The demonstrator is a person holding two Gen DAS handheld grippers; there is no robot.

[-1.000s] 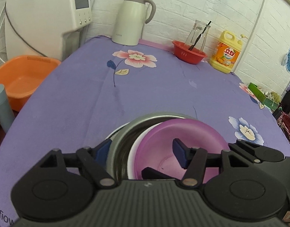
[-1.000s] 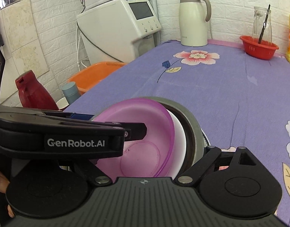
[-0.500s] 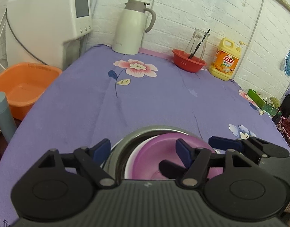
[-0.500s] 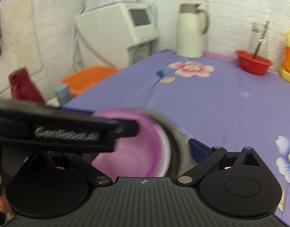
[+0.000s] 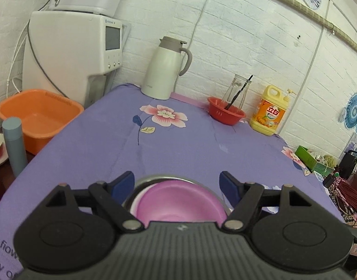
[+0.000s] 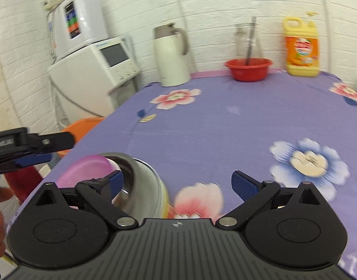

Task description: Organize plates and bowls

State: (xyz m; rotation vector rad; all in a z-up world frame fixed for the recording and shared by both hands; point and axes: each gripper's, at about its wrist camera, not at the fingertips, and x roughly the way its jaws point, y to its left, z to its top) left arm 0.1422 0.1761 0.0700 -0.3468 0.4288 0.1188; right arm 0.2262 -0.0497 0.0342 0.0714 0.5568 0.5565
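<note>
A purple bowl point(image 5: 178, 200) sits nested in a white bowl point(image 5: 134, 204), and both rest inside a steel bowl point(image 5: 155, 177) on the purple flowered cloth point(image 5: 178, 144). My left gripper point(image 5: 176, 183) hovers just behind and above this stack. Its jaws are opening, and its blue pads point(image 5: 123, 183) stand clear of the rims on either side. In the right wrist view the steel bowl point(image 6: 143, 177) and purple bowl point(image 6: 87, 169) lie at lower left. My right gripper point(image 6: 178, 180) is open over the bare cloth beside them. The left gripper point(image 6: 54, 149) shows at the left edge.
Along the back wall stand a white jug point(image 5: 164, 70), a red bowl point(image 5: 225, 114) holding a glass carafe, and a yellow detergent bottle point(image 5: 269, 112). A water dispenser point(image 5: 73, 53), an orange basin point(image 5: 38, 114) and a grey-blue cylinder point(image 5: 14, 142) sit off the table's left edge.
My left gripper let go of the stack's wall, widened and drew back upward. My right gripper swung right, off the bowls and over the cloth. The stack stays put.
</note>
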